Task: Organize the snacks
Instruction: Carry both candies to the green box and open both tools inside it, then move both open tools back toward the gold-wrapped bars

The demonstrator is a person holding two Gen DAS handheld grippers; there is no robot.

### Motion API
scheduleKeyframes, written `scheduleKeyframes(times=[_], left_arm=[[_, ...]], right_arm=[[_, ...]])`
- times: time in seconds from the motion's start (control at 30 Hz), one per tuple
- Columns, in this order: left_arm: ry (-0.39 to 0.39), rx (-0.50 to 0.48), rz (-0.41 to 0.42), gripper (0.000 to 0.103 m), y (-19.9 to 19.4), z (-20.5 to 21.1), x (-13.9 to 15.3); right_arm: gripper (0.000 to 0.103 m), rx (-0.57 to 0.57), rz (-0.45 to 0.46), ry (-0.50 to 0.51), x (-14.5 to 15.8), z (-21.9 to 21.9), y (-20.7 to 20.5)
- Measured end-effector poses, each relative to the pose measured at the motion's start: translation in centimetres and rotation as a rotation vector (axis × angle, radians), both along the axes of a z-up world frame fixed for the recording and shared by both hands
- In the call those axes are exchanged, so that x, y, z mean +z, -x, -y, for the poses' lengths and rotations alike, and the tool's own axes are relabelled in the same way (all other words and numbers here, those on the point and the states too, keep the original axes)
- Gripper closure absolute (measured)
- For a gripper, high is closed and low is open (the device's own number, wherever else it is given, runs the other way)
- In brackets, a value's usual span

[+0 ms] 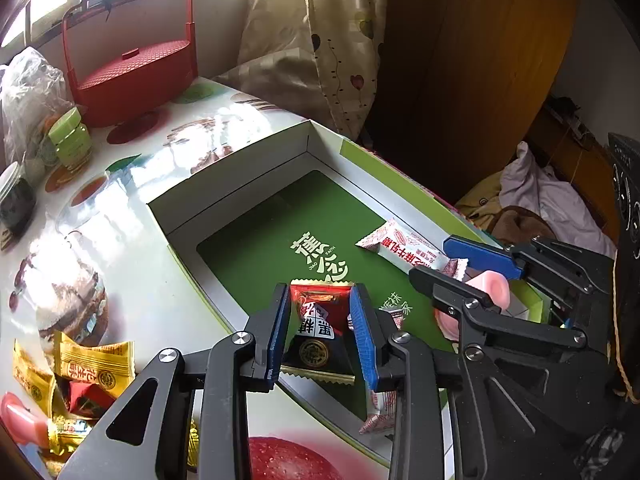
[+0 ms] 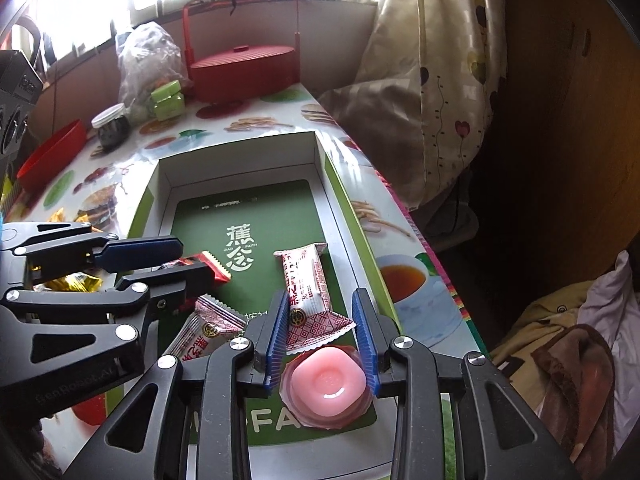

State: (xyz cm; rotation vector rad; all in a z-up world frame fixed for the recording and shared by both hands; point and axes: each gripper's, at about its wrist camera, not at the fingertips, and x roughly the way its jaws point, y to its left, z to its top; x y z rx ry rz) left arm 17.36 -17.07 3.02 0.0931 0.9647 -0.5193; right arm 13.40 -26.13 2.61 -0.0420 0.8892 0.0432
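A shallow green-bottomed box (image 1: 256, 224) lies open on the table; it also shows in the right wrist view (image 2: 244, 184). My left gripper (image 1: 322, 300) is shut on a red-and-black snack packet (image 1: 316, 324) and holds it over the box's near end. My right gripper (image 2: 324, 308) is shut on a pink jelly cup (image 2: 328, 384), low over the box. A white-and-red snack bar (image 2: 306, 280) lies in the box just ahead of the jelly. Another white-and-red packet (image 2: 208, 332) lies in the box near the left gripper.
Loose yellow and red snack packets (image 1: 92, 364) and a pink jelly lie on the table left of the box. A red basket (image 1: 136, 76), green jars (image 1: 72, 140), a dark jar (image 2: 110, 126) and a plastic bag (image 2: 148, 60) stand at the far end. Curtain and bedding lie to the right.
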Motion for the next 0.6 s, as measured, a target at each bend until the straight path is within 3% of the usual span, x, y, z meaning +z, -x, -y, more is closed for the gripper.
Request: scheduleKeyframes(times=[0.13, 0.37, 0.6], left_arm=[[0.016, 0.001, -0.006, 0.069, 0.3, -0.2, 0.2], [0.042, 0.016, 0.022, 0.057, 1.6, -1.2, 1.6], [0.053, 0.066, 0.083, 0.057, 3.8, -3.7, 3.7]], right_arm=[[0.066, 0.003, 0.003, -0.010, 0.2, -0.1, 0.2], [0.058, -0.028, 0.026, -0.019, 1.0, 0.0, 1.0], [0.058, -0.056, 0.071, -0.049, 2.6, -0.3, 2.5]])
